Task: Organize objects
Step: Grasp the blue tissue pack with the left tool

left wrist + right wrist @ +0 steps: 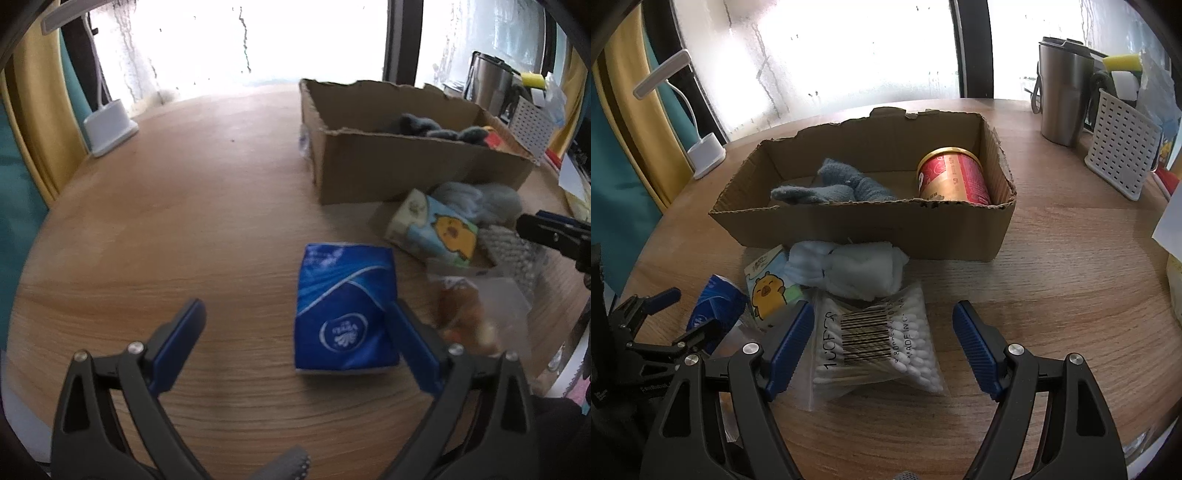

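Two things already lie inside the cardboard box [417,166], as far as we can see from the left wrist view: a grey cloth [428,127] and something red at its far right end. On the near side of the box, several objects wait on the counter [184,221]: a blue tissue pack [343,306], a cartoon tissue pack [432,232] leaning to its right, and a pale towel bundle [476,201] behind that one. Our left hand-held gripper [295,314] is wide open and holds nothing. Its right finger sits just beside the blue pack, perhaps touching its edge; the left finger is well apart from it.

From the right wrist view, the box [864,225] holds the grey cloth [834,186] on the left and a red can [955,181] on the right, with free room between and behind them. Our right hand-held gripper [882,319] is also wide open and empty. A bag of cotton swabs [882,350] lies on the counter between its fingers, close to the left one. The towel bundle [849,271] and the cartoon pack [768,288] lie just beyond the bag, the blue pack [716,306] further left.

We judge the task less than half done: at least four things are still outside the box, and neither of the two nearest is gripped yet.
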Tool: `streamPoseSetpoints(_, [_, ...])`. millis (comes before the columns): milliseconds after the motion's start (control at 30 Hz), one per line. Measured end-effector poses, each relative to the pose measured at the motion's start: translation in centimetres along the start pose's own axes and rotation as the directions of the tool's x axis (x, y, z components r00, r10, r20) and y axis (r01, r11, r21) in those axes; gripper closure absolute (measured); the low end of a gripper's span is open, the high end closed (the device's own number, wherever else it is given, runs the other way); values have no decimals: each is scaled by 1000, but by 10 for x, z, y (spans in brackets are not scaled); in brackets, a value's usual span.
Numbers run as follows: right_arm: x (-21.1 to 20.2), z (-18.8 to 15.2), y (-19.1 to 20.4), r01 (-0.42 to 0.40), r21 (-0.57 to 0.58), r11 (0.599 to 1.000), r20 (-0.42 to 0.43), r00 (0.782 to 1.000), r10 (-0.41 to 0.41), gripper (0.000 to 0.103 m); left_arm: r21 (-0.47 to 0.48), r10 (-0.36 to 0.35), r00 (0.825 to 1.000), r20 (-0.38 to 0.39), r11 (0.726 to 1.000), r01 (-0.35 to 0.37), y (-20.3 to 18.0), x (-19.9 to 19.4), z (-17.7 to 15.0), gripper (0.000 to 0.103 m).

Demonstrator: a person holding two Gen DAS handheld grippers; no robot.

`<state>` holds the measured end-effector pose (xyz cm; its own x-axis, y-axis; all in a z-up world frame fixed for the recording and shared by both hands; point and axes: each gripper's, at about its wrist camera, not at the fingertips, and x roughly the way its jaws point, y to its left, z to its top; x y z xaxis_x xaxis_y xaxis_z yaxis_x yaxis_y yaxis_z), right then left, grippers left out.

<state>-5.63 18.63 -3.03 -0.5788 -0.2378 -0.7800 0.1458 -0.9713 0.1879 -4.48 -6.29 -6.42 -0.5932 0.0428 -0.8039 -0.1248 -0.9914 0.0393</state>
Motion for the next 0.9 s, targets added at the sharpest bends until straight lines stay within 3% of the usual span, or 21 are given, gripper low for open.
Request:
streamPoseSetpoints(267, [-3,-1,0,-6,3,1000,8,1000,6,23,-46,-12,1000,12,999,13,6,-12,-4,4])
streamPoseSetpoints(567, [-7,-2,-5,-7,12,1000,14,1000,6,23,54,10,999,-33,998,-9,-16,-6,-13,4])
streamPoseSetpoints(700, [-6,-2,-9,-4,26,1000,17,1000,4,23,40,62,997,-38,997,-60,-4,-6,-17,4])
streamPoseSetpoints(900, [-3,-2,-9,-12,25,1000,8,1000,12,23,-65,161,986,-41,984,-164,33,-7,-19,4])
